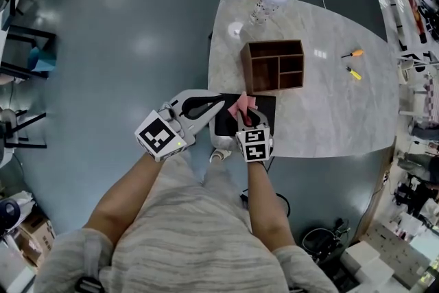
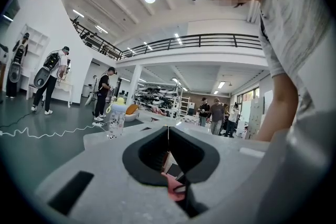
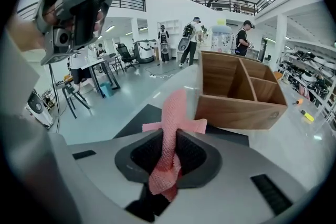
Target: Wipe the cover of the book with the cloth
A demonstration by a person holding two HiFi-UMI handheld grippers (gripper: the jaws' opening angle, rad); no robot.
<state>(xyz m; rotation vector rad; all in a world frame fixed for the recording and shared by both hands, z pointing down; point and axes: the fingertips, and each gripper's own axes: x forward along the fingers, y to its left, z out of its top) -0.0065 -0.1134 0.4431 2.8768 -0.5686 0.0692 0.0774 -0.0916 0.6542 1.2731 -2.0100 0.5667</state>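
A black book (image 1: 265,108) lies flat at the near edge of the marble table (image 1: 329,113). My right gripper (image 1: 246,121) hovers over it, shut on a pink mesh cloth (image 1: 241,106). In the right gripper view the cloth (image 3: 173,113) runs up between the jaws of the right gripper (image 3: 169,136) and hangs over the book's dark cover (image 3: 140,119). My left gripper (image 1: 221,101) reaches in from the left to the book's left part. Its jaws meet in a thin line, and the left gripper (image 2: 168,132) shows nothing between them. A bit of pink cloth (image 2: 173,187) shows below.
A wooden compartment box (image 1: 273,65) stands just behind the book, close ahead as the box (image 3: 239,93) in the right gripper view. A baby bottle (image 1: 267,0) stands at the table's far edge. Two small screwdrivers (image 1: 352,53) lie to the right. Several people stand in the hall beyond.
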